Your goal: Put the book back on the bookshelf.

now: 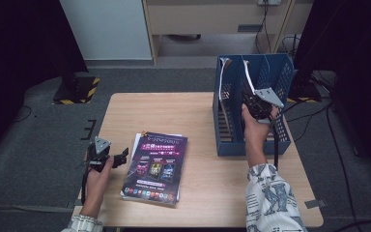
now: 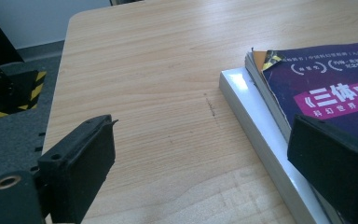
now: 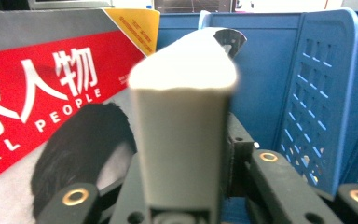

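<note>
The right hand-held gripper (image 1: 252, 99) reaches into the blue file rack (image 1: 232, 140) at the bench's (image 1: 207, 188) far right. A pale book (image 3: 182, 121) stands on edge between its jaws, beside a red-covered magazine (image 3: 37, 88); whether the pads press it cannot be told. The left hand-held gripper (image 2: 205, 172), near left, gapes wide with nothing between its jaws (just beside the stacked books (image 2: 261, 135)).
</note>
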Demonstrator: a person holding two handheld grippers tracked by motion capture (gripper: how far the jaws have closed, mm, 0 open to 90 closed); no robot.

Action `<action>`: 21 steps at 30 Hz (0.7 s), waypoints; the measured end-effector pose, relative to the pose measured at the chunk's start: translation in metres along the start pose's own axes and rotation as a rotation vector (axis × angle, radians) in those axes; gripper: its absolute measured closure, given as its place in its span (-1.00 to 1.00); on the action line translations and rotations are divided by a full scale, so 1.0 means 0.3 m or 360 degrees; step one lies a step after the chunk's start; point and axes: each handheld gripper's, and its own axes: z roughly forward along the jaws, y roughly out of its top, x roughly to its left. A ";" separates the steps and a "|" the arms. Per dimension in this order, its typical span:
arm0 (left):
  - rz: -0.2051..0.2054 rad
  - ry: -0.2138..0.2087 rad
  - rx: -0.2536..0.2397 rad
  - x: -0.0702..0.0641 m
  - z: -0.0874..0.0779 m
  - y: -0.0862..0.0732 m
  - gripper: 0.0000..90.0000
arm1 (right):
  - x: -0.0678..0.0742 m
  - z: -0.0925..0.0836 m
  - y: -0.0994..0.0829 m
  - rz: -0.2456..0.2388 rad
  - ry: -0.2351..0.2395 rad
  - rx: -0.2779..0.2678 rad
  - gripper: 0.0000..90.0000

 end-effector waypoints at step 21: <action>0.0007 -0.0003 -0.0004 -0.004 -0.001 0.004 -0.85 | -0.003 -0.041 0.007 0.0063 0.0081 0.0029 -0.31</action>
